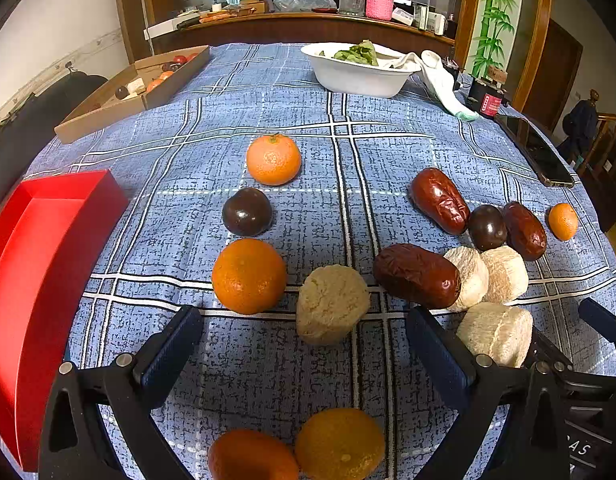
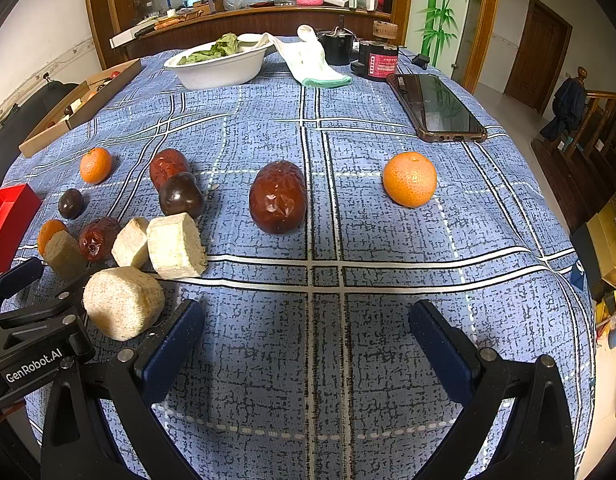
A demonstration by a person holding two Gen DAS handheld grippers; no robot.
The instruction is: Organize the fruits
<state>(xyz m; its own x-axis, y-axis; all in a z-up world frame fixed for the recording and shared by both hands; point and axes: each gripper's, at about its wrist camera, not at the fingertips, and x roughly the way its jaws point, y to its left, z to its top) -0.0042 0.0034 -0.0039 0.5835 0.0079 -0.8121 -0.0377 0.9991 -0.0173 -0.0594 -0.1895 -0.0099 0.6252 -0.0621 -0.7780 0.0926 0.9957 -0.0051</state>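
Both empty, jaws apart: left gripper (image 1: 304,344) low before a pale chunk (image 1: 331,304), right gripper (image 2: 308,340) facing a red date (image 2: 278,198), red tray (image 1: 40,264) alongside, probably for sorting.

In the left wrist view, the red tray (image 1: 48,264) at the tabletop's left edge runs out of frame, and two oranges (image 1: 296,452) at the near edge are cropped and blurred. The fruits in the cardboard box (image 1: 132,92) are too small to identify. In the right wrist view, a pale chunk (image 2: 64,254) half hides an orange (image 2: 48,232).
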